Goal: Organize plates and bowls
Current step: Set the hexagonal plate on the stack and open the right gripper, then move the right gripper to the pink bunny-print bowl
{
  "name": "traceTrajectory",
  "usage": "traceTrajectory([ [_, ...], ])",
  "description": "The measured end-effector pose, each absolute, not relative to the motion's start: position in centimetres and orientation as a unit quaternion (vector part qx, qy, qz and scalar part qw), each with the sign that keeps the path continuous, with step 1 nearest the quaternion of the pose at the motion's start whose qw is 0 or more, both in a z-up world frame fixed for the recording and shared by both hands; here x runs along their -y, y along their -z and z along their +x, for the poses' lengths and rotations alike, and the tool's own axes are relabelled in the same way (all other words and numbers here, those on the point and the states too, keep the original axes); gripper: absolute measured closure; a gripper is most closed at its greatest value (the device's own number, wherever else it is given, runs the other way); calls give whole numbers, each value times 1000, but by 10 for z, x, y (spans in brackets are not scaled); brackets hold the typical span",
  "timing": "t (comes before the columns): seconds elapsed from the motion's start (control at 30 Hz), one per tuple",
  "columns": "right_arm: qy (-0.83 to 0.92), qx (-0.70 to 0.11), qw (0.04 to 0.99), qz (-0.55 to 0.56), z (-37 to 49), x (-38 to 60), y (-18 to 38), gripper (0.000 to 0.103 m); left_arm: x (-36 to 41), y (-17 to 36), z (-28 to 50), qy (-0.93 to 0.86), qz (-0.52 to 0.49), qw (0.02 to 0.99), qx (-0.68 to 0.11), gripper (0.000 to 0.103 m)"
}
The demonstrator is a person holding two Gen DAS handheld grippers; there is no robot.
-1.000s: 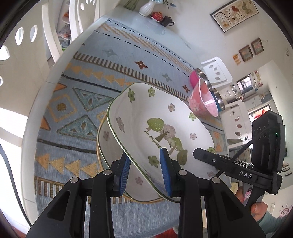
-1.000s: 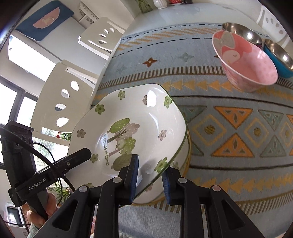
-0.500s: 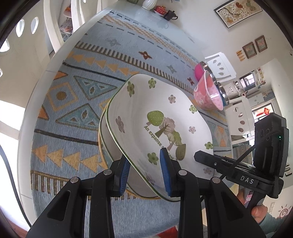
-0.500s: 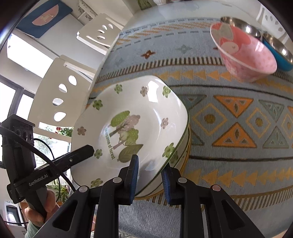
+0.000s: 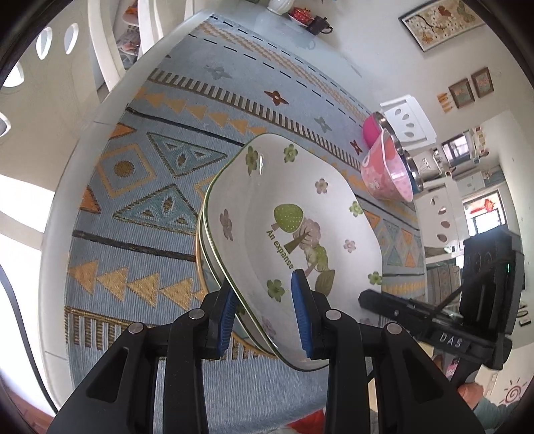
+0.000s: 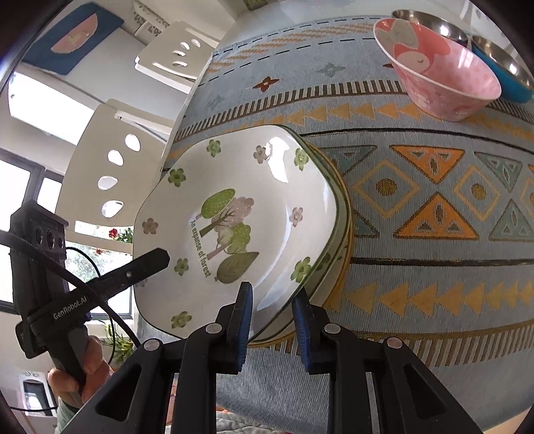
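A white square plate with a tree picture and green rim [image 5: 300, 213] [image 6: 240, 207] lies on top of a similar plate [image 5: 208, 267] [image 6: 342, 213] near the table's front edge. My left gripper [image 5: 263, 313] straddles the top plate's rim on one side, blue pads apart around it. My right gripper [image 6: 273, 320] straddles the rim on the other side the same way. A pink bowl [image 5: 387, 170] [image 6: 440, 73] stands further back, beside steel bowls [image 6: 500, 56].
A blue patterned cloth [image 5: 160, 187] [image 6: 434, 187] covers the table. White chairs [image 6: 110, 167] stand at the table's side. A vase and small dark cup [image 5: 317, 25] sit at the far end. The table's edge is just below the plates.
The top plate has come down from a tilted hold to rest nearly flush on the lower plate. Both grippers followed it down and their jaws have loosened around the rim.
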State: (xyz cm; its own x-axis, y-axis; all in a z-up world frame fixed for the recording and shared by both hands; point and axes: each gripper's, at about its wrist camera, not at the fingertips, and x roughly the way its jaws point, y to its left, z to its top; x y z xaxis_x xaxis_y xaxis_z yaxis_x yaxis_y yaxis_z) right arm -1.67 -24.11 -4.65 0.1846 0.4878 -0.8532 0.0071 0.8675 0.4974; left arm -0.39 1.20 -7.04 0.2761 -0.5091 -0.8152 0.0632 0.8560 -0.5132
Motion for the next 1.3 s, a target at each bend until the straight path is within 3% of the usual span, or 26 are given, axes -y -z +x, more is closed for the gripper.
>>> traceTrajectory([
  [0.3,-160,-617,744,199,-17,247,44,80,9,66,2,199,-107,768,-599,72],
  [0.73,-172,-607,753,188,-18,247,34,80,-2,63,-9,182,-64,759,-622,69],
  [1.0,-178,-621,738,196,-20,247,38,80,-31,49,-10,163,-126,776,-596,69],
  [1.3,-188,-609,746,193,-26,259,19,80,-15,16,-4,170,-146,806,-547,69],
])
